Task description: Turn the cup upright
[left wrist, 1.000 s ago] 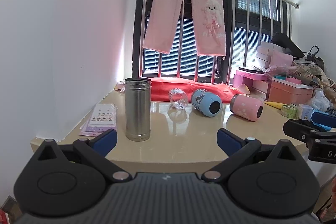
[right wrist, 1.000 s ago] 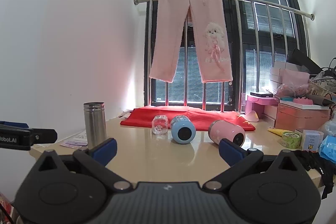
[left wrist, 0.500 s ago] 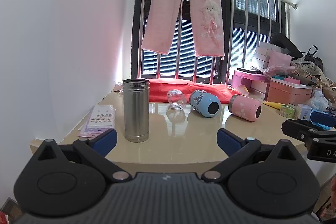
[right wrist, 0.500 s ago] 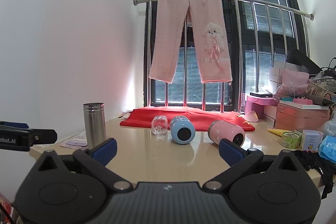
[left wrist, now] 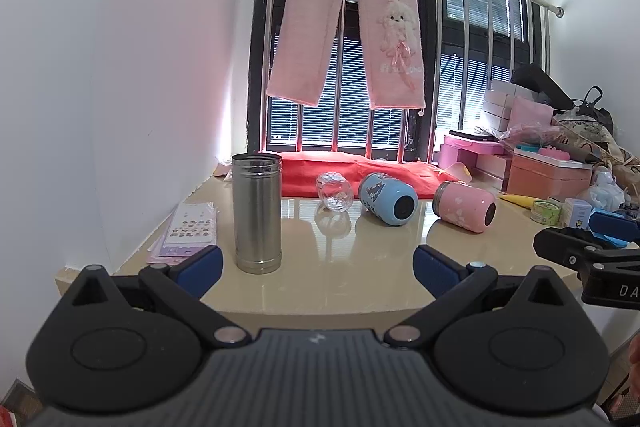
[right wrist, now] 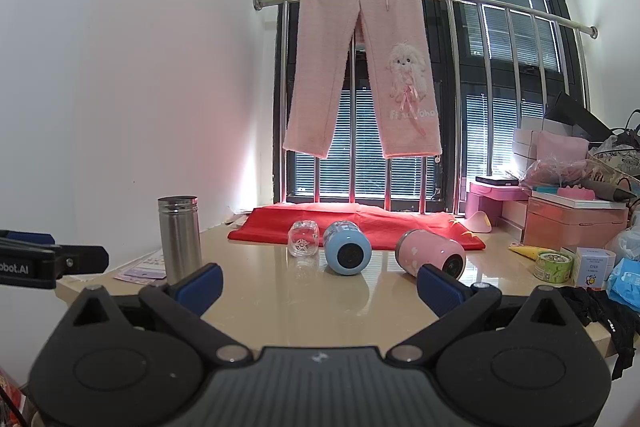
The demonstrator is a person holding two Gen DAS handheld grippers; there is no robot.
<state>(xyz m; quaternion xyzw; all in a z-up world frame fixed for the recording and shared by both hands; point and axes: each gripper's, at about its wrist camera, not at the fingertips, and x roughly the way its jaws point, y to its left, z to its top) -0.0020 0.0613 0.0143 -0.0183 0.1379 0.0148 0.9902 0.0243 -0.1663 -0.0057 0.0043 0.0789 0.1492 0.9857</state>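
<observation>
Landmark: steel tumbler (left wrist: pixel 257 213), standing upright near the front left of the beige table (left wrist: pixel 360 267).

Three cups lie on their sides, all to the right of the tumbler and farther back, just in front of the red cloth (left wrist: pixel 352 171):
- clear glass cup (left wrist: pixel 334 191), nearest the tumbler, mouth toward the cloth; its base faces the right wrist camera.
- blue cup (left wrist: pixel 387 199), just right of the glass cup; whether they touch, I cannot tell.
- pink cup (left wrist: pixel 466 207), farthest right of the tumbler, apart from the blue cup.

Sticker sheets (left wrist: pixel 188 231) lie flat just left of the tumbler, by the wall. Pink trousers (left wrist: pixel 348 31) hang on the rail above and behind the tumbler.

Left gripper (left wrist: pixel 316 263): jaws spread wide, nothing between them, held off the table's front edge, tumbler just beyond its left finger.
Right gripper (right wrist: pixel 320 281): jaws likewise spread wide and empty, right of the tumbler, with the blue cup between the fingers farther off.
</observation>
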